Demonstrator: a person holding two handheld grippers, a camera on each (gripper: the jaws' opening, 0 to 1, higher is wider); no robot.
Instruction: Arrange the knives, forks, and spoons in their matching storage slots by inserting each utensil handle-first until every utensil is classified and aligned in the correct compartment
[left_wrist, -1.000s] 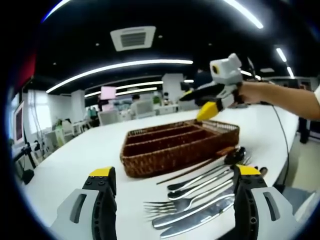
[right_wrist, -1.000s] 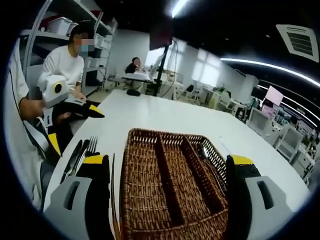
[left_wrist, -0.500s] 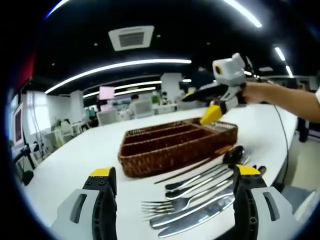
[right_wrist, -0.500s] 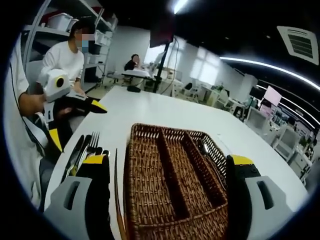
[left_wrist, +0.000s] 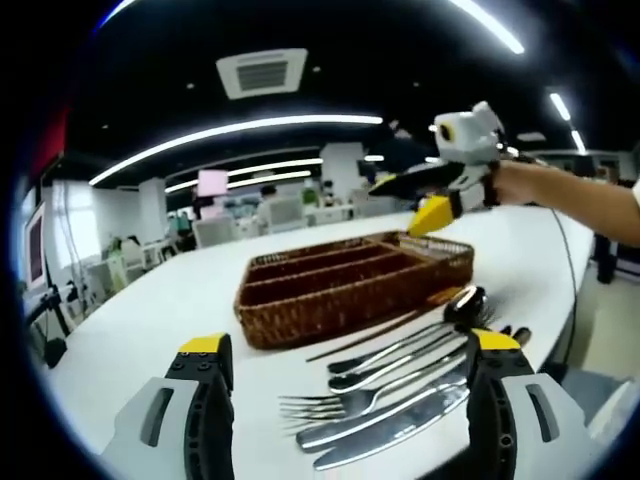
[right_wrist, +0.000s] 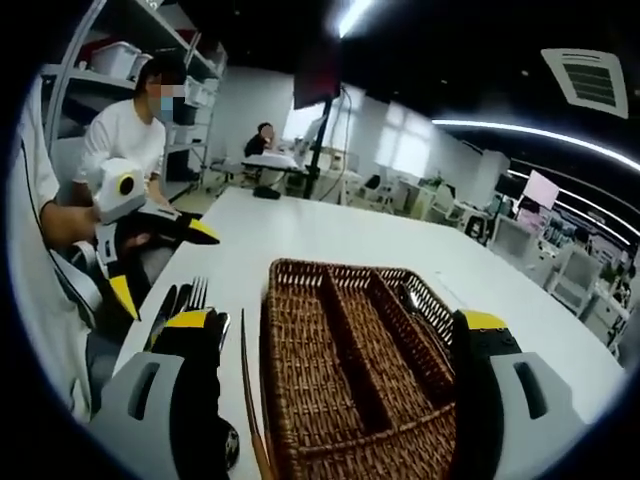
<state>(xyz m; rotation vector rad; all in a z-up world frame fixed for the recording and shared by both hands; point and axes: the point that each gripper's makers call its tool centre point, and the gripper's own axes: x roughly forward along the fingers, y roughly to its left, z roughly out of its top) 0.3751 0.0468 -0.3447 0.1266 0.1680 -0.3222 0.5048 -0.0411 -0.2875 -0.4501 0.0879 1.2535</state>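
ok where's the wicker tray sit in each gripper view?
Left gripper view: the wicker tray lies mid-frame on the white table, beyond the loose cutlery, with the right gripper above its far right end.
Right gripper view: the tray is at lower centre, between that gripper's own fingers.
Shared landmark: the fork beside the tray.

Around you lies an open-plan office: a long white table (left_wrist: 150, 310), a dark ceiling with curved light strips (left_wrist: 240, 135) and a square air vent (left_wrist: 262, 73). Shelving with storage boxes (right_wrist: 100, 55) stands at one side; bright windows (right_wrist: 405, 145), desks and chairs (right_wrist: 570, 285) fill the far end.
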